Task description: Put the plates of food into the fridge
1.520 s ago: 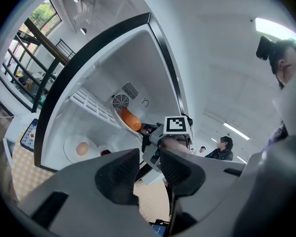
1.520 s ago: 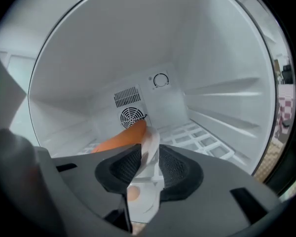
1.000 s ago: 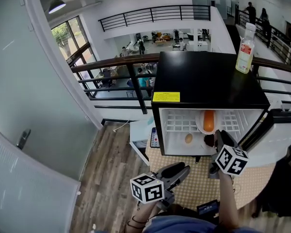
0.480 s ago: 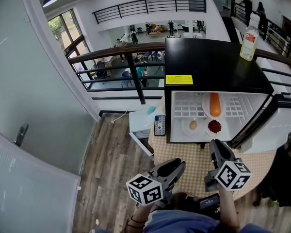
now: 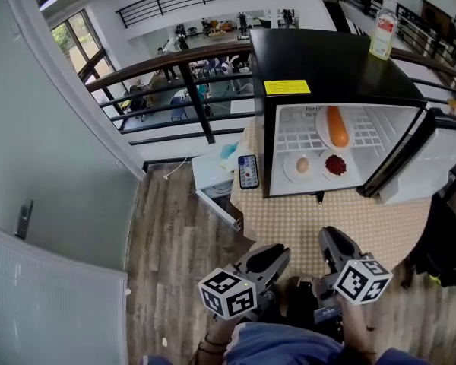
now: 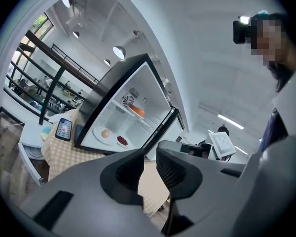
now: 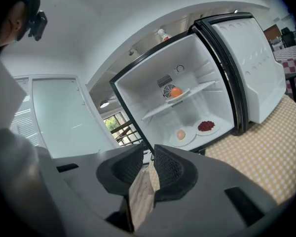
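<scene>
The black mini fridge (image 5: 327,59) stands open on the checked table. A plate with an orange sausage-like food (image 5: 337,128) lies on its wire shelf. Below, on the fridge floor, a plate with an egg (image 5: 302,165) sits beside a plate of red food (image 5: 335,165). Both gripper views show the same plates: the egg plate (image 7: 181,134), the red food plate (image 7: 206,126) and the orange food (image 6: 136,111). My left gripper (image 5: 272,255) (image 6: 149,154) and right gripper (image 5: 328,239) (image 7: 148,152) hover near my body, well short of the fridge, jaws close together with nothing held.
The fridge door (image 5: 433,158) swings out to the right. A bottle (image 5: 383,29) stands on the fridge top. A remote-like handset (image 5: 248,171) lies on the tablecloth (image 5: 327,219) left of the fridge. A low white stand (image 5: 213,177) and a railing (image 5: 182,67) are at the left.
My right gripper has drawn back out of the fridge toward me, leaving the red food plate beside the egg plate. The left gripper stayed low near my body.
</scene>
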The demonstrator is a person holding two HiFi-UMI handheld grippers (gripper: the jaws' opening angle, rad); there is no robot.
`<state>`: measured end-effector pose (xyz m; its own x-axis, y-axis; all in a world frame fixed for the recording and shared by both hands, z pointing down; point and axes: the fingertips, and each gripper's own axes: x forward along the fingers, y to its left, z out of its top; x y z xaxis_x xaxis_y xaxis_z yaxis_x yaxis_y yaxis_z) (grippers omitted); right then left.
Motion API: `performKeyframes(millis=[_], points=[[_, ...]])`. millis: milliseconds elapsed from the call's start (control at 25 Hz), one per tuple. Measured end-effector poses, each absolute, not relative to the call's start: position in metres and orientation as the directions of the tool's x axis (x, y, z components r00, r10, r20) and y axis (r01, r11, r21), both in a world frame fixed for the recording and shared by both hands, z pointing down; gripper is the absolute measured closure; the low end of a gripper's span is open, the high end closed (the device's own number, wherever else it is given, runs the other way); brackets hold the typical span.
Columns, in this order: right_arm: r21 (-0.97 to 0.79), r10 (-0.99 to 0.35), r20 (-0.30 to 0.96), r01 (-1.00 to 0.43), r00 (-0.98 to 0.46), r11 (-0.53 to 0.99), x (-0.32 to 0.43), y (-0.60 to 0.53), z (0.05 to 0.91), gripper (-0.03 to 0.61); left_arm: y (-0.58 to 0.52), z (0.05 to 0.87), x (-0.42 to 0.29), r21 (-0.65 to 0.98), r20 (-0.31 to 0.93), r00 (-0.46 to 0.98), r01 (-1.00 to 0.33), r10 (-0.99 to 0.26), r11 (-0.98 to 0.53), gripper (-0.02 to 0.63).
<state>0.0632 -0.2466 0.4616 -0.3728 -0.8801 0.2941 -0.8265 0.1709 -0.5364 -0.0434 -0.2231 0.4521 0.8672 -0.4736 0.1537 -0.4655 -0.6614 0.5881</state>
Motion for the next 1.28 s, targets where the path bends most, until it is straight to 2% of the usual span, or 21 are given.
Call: performKeyframes(millis=[520,1000,1280], points=[[-0.546,-0.862,0.387,-0.834,-0.328,0.072,0.053,-0.19,0.49,0.503,-0.187,0.487,-0.05,0.613,0.218,0.902,-0.423,-0.372,-0.667,0.526],[-0.574,-0.85,0.38,-0.813,-0.365,0.093,0.096,-0.124,0.486,0.508,-0.155,0.462,-0.044,0.568,0.171,0.835,-0.517,-0.523,-0.64,0.526],[-0.601,-0.861,0.365,-0.796,-0.354,0.072,0.154,-0.045,0.493,0.508,-0.075,0.464,0.0,0.553,0.187,0.836,-0.524,-0.517,-0.648,0.528]])
